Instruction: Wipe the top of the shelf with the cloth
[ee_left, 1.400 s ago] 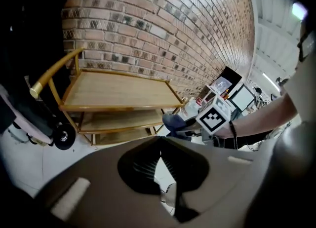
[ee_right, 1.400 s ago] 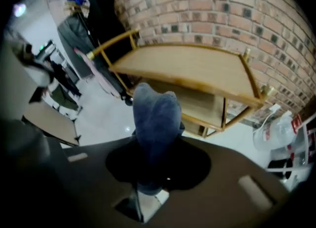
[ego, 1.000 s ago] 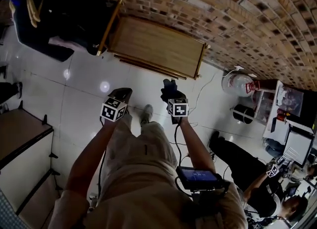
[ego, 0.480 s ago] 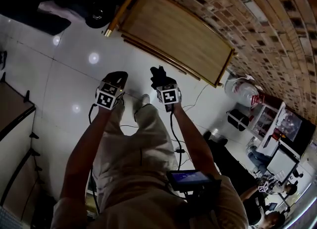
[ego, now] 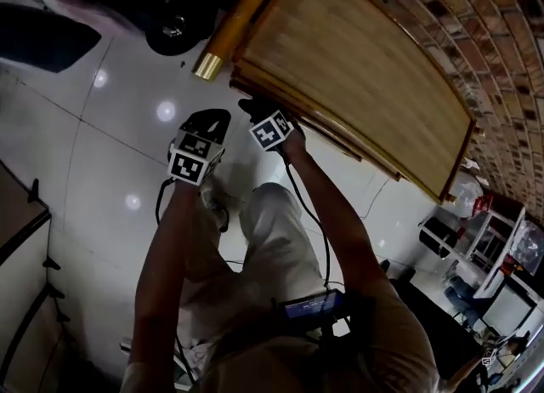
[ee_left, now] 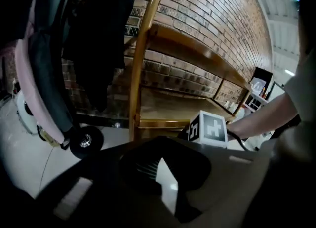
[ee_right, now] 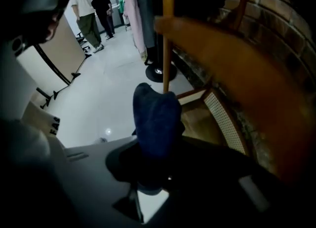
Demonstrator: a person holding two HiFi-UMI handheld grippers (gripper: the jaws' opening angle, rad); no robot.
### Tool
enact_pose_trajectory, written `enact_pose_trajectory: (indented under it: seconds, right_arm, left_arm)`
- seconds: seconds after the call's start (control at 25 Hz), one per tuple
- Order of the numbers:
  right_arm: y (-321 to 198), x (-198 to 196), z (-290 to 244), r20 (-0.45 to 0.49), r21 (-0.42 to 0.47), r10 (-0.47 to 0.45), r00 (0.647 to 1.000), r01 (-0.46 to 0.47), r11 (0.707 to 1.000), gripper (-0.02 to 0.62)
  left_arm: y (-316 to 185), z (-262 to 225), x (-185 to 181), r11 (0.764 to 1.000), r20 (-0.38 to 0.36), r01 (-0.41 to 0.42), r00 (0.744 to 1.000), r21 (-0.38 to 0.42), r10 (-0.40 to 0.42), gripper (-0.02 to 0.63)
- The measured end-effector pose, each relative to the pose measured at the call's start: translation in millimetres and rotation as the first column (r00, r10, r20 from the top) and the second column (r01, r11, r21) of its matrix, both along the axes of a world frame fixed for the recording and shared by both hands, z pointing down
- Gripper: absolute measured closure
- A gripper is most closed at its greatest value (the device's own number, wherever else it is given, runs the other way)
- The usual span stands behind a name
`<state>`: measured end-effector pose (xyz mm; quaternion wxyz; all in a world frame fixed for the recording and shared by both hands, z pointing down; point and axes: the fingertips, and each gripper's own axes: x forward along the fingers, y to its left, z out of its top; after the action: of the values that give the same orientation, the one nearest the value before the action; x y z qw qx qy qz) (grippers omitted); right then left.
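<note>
Our right gripper (ego: pixel 258 116) clamps one bunched end of the dark blue cloth (ee_right: pixel 157 123), likely soft, light and floppy, beside the wooden shelf's (ego: pixel 357 68) front edge; our left gripper (ego: pixel 208 122) hangs parted, empty.

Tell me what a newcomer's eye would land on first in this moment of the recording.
The big wooden shelf top against the brick wall fills the head view's upper right. Next comes the dark blue cloth, clamped in the right tongs close to the shelf's near corner. The left tongs hang beside them over the white floor, jaws apart and empty.
</note>
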<state>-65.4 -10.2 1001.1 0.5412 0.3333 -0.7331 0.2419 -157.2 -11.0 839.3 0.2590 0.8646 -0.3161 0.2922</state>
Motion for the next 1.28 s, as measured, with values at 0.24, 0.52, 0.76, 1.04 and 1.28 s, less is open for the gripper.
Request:
enact_pose_trajectory:
  seconds: [0.24,0.52,0.76,1.04,1.28]
  right_arm:
    - [-53,-15,93,-0.039,0.106,-0.069,0.997,0.073,0.992,0.489]
    - [-49,31,140,-0.130,0.114,-0.043,0.991,0.058,0.992,0.495]
    - [33,169,137,-0.194,0.054,0.193,0.962,-0.186,0.981,0.495]
    - [122,323,138,-0.292,0.019,0.422,0.858,-0.436,0.900,0.495]
    - [212,439,147,-0.284,0.052,0.643,0.711,-0.658,0.751,0.497]
  left_arm:
    - [-39,46,26,0.991,-0.059,-0.104,0.992,0.079,0.109,0.603]
    - [-30,45,41,0.957,0.060,-0.274,0.961,0.091,0.270,0.601]
    - [-23,64,56,0.952,0.073,-0.305,0.951,0.042,0.301,0.601]
    - [-3,95,107,0.832,0.151,-0.554,0.823,0.008,0.547,0.601]
    - [24,98,116,0.739,0.112,-0.673,0.732,-0.029,0.672,0.601]
